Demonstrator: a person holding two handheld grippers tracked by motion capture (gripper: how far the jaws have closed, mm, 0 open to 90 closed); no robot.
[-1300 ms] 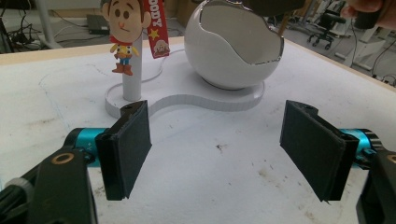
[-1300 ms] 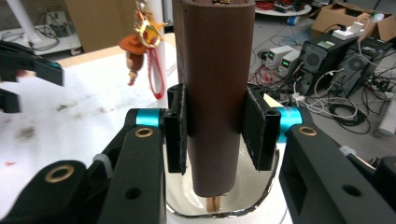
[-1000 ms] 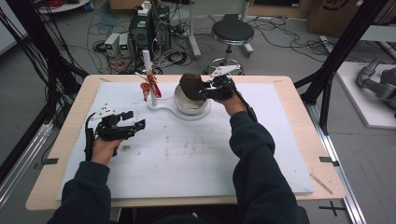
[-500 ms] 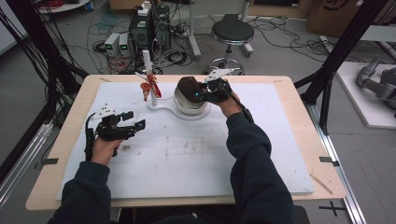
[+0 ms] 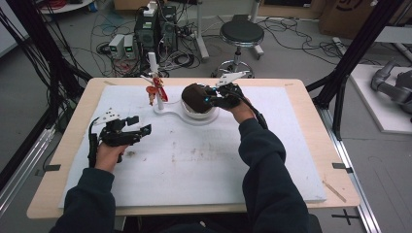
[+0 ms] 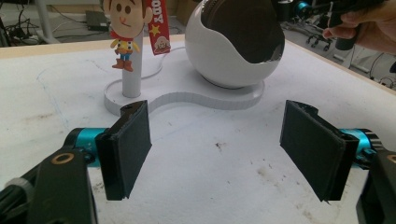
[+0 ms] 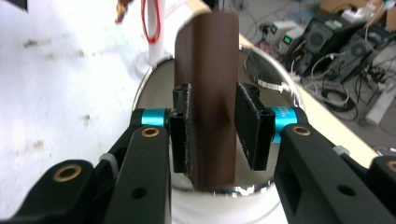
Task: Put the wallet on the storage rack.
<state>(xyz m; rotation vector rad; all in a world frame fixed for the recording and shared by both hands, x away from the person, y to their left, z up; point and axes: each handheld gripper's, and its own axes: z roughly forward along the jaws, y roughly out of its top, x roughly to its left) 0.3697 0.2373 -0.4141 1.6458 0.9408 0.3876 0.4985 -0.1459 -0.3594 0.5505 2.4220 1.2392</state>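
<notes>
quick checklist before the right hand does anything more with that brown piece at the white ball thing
1. Right gripper fingers on both sides of the brown piece: ok; they have just been closing on it.
2. Firm squeeze on the piece: cannot tell; a gap seems to remain at one finger.
3. Brown piece over the opening of the white ball shell: ok.
4. Left gripper open, nothing between its fingers, apart from the white base: ok.
5. Cowboy figure on its post, beside the shell, away from the right hand: ok.
</notes>
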